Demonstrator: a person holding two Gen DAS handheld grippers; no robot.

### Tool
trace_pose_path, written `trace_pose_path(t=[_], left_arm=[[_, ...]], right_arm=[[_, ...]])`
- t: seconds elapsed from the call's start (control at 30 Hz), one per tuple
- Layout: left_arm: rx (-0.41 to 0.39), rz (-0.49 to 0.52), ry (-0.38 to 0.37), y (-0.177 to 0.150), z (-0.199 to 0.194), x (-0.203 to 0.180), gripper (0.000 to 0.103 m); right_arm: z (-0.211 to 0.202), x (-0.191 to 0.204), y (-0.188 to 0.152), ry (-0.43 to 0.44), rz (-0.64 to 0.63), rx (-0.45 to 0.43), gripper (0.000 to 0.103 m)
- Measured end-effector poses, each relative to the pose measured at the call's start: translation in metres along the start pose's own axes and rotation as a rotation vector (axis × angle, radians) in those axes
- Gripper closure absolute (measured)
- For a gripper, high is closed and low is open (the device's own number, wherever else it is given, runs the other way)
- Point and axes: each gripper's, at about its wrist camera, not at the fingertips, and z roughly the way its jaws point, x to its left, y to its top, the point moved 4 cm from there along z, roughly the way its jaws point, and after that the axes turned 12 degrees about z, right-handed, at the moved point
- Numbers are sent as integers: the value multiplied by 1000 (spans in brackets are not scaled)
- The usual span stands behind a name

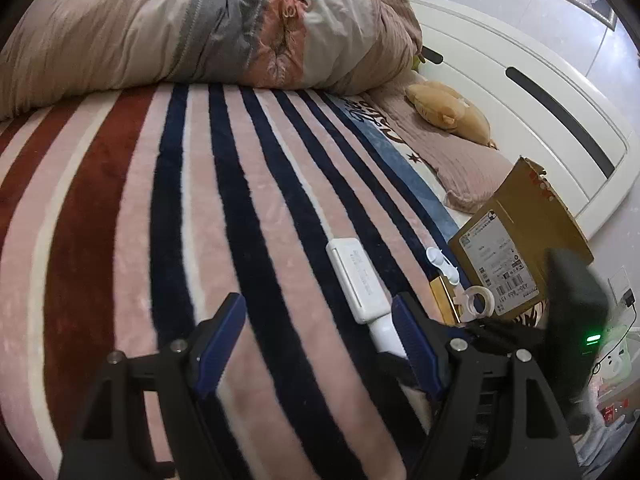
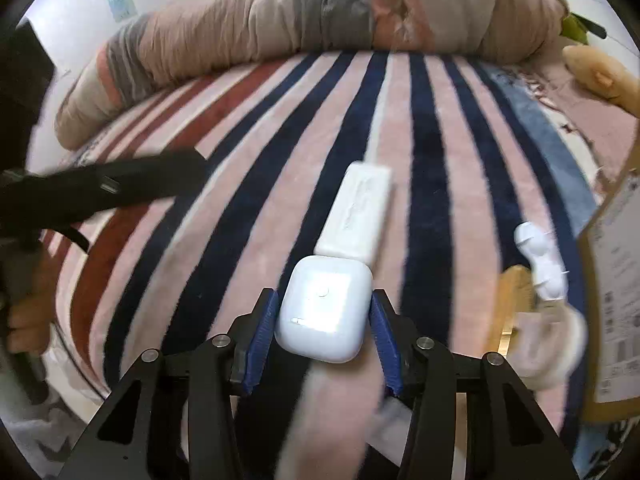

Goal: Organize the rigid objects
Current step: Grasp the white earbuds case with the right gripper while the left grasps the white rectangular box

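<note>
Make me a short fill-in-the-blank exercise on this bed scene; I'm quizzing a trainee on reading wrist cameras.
1. The white earbud case sits between the blue pads of the ____ hand-held gripper.
2. Nothing is between the fingers of the left hand-held gripper, so it is ____.
3. The long white box lies on a ____ blanket.
4. The cardboard box bears a shipping ____.

Missing words: right; open; striped; label

White earbud case (image 2: 323, 312) on pink, navy and rust-striped blanket (image 1: 224, 200), blue-padded tongs (image 2: 323, 322).
</note>
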Motion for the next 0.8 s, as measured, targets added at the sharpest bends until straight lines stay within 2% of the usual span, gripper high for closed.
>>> trace_pose_path(t=[0.27,0.33,0.47,0.53,0.63,0.8], left_arm=[[59,26,-77,3,56,-24,32],[91,20,-74,3,76,-29,42],[89,37,0,8,100,-38,49],[84,42,59,11,104,-39,62],[79,63,99,13,107,-41,66],[57,78,121,14,91,-41,70]], right_arm=[[-53,-27,24,-103,-12,-156,60],[-60,-36,30,-121,-11,-177,60],[-66,-45,40,-132,-15,-199,60],[-66,-48,44,-131,-16,-203,60],[-67,-51,46,-121,-16,-209,60],[-83,-47,48,-81,-29,-242,60]])
